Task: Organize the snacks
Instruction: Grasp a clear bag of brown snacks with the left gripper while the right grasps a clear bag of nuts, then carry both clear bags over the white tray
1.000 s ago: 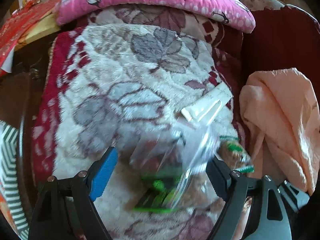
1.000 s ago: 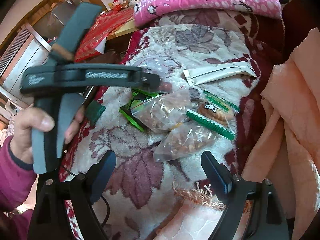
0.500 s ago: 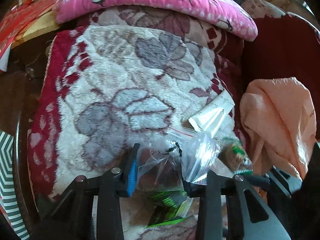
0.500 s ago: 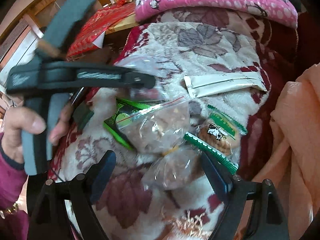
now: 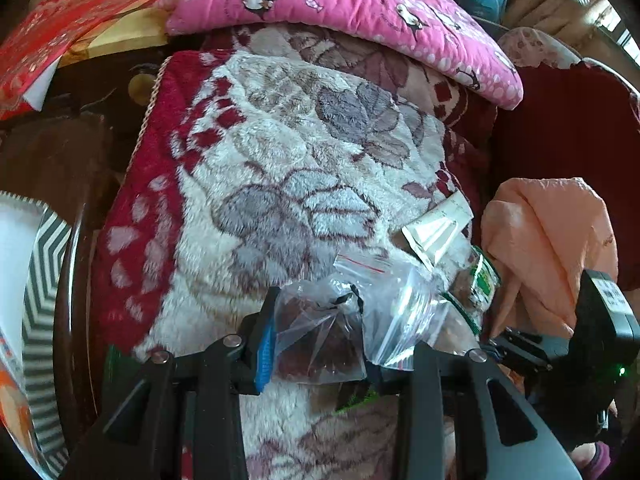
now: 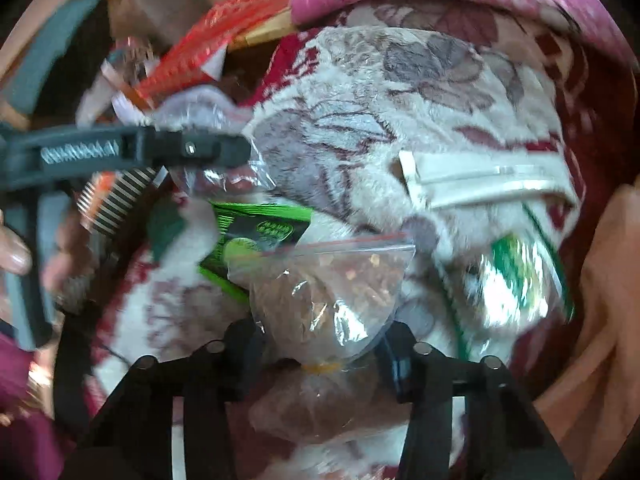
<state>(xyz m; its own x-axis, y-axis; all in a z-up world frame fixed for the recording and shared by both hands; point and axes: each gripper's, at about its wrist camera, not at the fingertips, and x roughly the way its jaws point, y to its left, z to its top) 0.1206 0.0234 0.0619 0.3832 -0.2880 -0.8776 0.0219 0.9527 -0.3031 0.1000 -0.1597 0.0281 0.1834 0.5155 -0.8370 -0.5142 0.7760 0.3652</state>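
I have both grippers tipped steeply down over the floral blanket (image 5: 280, 184), which I'll use as my reference. My left gripper (image 5: 318, 336) sits at the blanket's near edge with its jaws pinching a clear bag of dark reddish snacks (image 5: 320, 340), the plastic bunched between the blue pad and the black one. My right gripper (image 6: 320, 344) is over the blanket's near middle, its jaws closing on a clear zip bag of brown nuts (image 6: 332, 288) that stands between them, the pads already at its sides. In the right wrist view the left gripper shows at the left, above the blanket, held by a hand (image 6: 16, 252) in a magenta sleeve; raised lettering runs along its body but is too blurred to read. On the blanket lie a green and black packet (image 6: 256, 236) behind the nut bag, a long white sachet (image 6: 488, 180) toward the far right, and a shiny green-edged wrapper (image 6: 516, 276) at the right edge. A pink penguin-print cushion (image 5: 352, 4) rests along the blanket's far end, a peach cloth (image 5: 552, 248) beside its right side, and red patterned paper (image 5: 60, 36) beyond its far left corner.
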